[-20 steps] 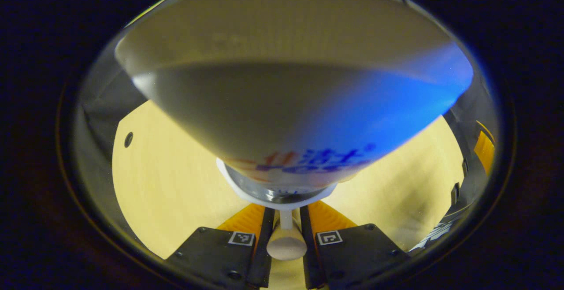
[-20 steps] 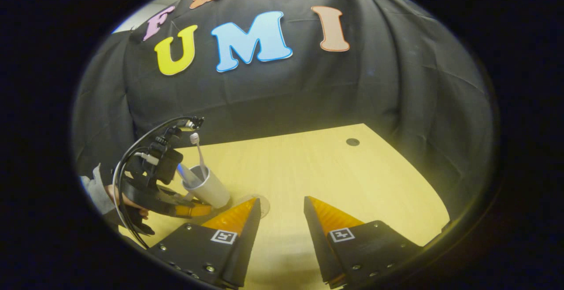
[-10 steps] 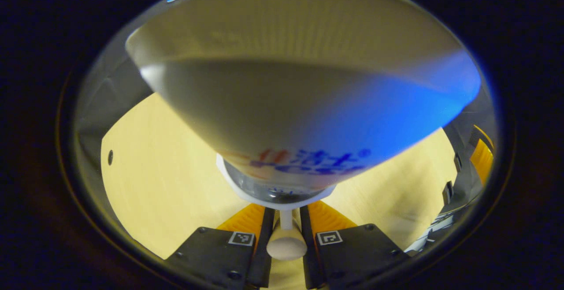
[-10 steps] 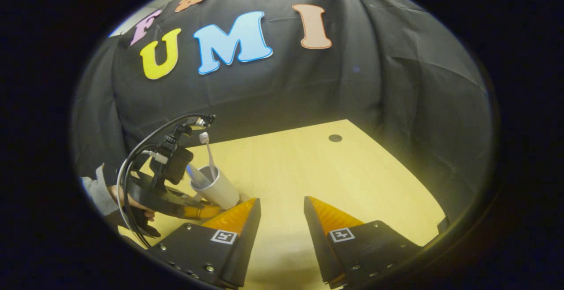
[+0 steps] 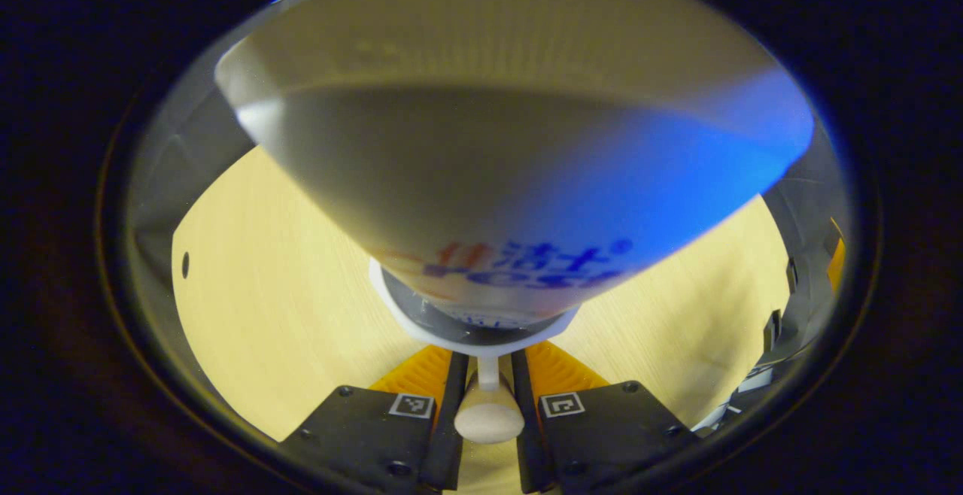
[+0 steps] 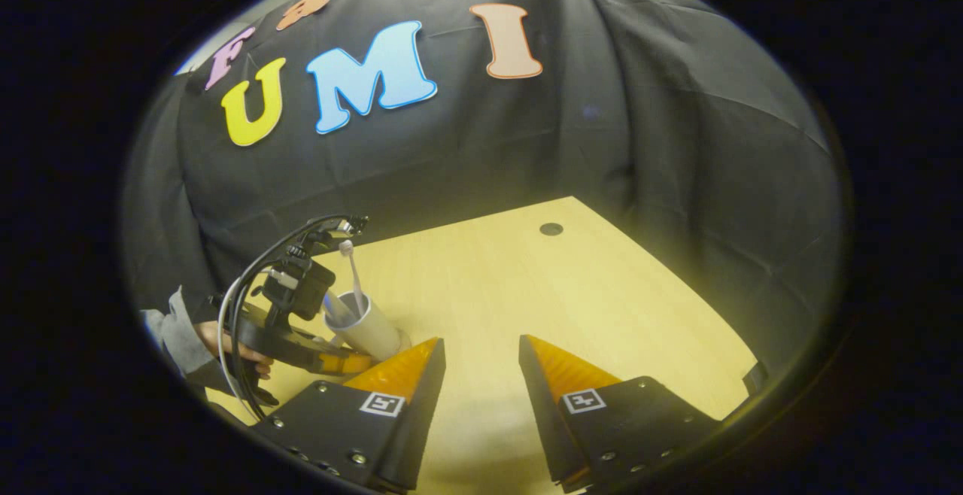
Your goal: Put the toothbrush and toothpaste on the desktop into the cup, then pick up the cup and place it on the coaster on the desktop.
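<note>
Your desk (image 6: 527,292) lies bare under the right gripper (image 6: 481,375), whose fingers stand wide apart with nothing between them. At the desk's near left edge the cup (image 6: 365,327) stands upright in your left gripper (image 5: 487,405) — both fingers pressed close on its base, as the left gripper view has it, with the cup's rim and the toothpaste (image 5: 527,201) looming over the lens. The toothbrush (image 6: 352,273) rises bristles-up from the cup beside the tube, so loading looks done. What is left, by these pictures, is the coaster: a pale sliver shows at the cup's foot in the right gripper view, but whether that is the coaster — or whether the cup sits on it — you cannot tell from here.
</note>
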Demonstrator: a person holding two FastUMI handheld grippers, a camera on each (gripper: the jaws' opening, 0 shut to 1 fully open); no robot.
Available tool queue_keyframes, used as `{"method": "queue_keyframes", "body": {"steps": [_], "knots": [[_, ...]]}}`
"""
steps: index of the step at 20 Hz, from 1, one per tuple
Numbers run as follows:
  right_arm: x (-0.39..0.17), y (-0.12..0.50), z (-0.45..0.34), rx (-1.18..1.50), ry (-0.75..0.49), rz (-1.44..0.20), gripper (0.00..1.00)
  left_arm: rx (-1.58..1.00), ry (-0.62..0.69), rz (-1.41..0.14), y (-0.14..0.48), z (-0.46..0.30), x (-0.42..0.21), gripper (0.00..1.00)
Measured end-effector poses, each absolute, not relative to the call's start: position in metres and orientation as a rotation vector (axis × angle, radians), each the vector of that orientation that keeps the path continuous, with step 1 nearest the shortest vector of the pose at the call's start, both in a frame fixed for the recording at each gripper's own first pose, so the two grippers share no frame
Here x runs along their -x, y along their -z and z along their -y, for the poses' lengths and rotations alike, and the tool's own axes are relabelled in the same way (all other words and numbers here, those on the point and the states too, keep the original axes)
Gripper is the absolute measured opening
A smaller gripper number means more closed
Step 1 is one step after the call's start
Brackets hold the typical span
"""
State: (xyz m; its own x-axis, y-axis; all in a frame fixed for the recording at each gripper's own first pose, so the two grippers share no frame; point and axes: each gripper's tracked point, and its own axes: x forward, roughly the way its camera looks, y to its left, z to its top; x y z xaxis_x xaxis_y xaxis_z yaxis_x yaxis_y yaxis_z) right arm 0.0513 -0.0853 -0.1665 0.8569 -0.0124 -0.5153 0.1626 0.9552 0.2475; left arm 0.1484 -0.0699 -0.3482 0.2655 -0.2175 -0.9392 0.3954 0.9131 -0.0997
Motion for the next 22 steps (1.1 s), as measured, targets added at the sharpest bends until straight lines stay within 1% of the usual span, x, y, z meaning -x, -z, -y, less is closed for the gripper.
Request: {"method": "queue_keyframes", "body": {"steps": [1, 7, 8, 9, 10, 11, 12, 14, 15, 16, 18, 19, 20, 22], "knots": [[-0.050, 0.167, 0.087, -0.292, 0.092, -0.538, 0.61, -0.169, 0.412, -1.233, 0.348, 0.070, -0.148, 0.37], [-0.047, 0.168, 0.091, -0.278, 0.080, -0.538, 0.61, -0.166, 0.385, -1.216, 0.348, 0.071, -0.150, 0.39], [-0.047, 0.166, 0.091, -0.275, 0.078, -0.533, 0.60, -0.167, 0.384, -1.212, 0.349, 0.071, -0.150, 0.45], [-0.048, 0.165, 0.091, -0.273, 0.077, -0.527, 0.60, -0.164, 0.379, -1.202, 0.348, 0.071, -0.150, 0.48], [-0.048, 0.163, 0.092, -0.271, 0.076, -0.522, 0.61, -0.161, 0.384, -1.190, 0.346, 0.073, -0.150, 0.48], [-0.048, 0.161, 0.092, -0.269, 0.076, -0.516, 0.60, -0.156, 0.383, -1.177, 0.343, 0.074, -0.150, 0.51], [-0.048, 0.159, 0.092, -0.268, 0.075, -0.512, 0.61, -0.148, 0.388, -1.159, 0.339, 0.077, -0.149, 0.53], [-0.048, 0.156, 0.092, -0.261, 0.069, -0.504, 0.61, -0.130, 0.390, -1.114, 0.328, 0.080, -0.151, 0.74], [-0.048, 0.153, 0.091, -0.254, 0.065, -0.496, 0.61, -0.122, 0.385, -1.095, 0.321, 0.080, -0.150, 0.82], [-0.049, 0.149, 0.090, -0.245, 0.059, -0.485, 0.60, -0.110, 0.384, -1.071, 0.313, 0.079, -0.149, 0.82], [-0.050, 0.141, 0.087, -0.226, 0.038, -0.462, 0.61, -0.101, 0.358, -1.012, 0.294, 0.072, -0.148, 0.91], [-0.049, 0.135, 0.084, -0.218, 0.020, -0.447, 0.61, -0.092, 0.345, -0.982, 0.284, 0.068, -0.147, 0.93], [-0.048, 0.129, 0.081, -0.212, 0.003, -0.428, 0.61, -0.072, 0.339, -0.953, 0.273, 0.066, -0.146, 0.85], [-0.045, 0.117, 0.073, -0.202, -0.045, -0.393, 0.61, -0.024, 0.310, -0.885, 0.247, 0.060, -0.142, 0.93]]}}
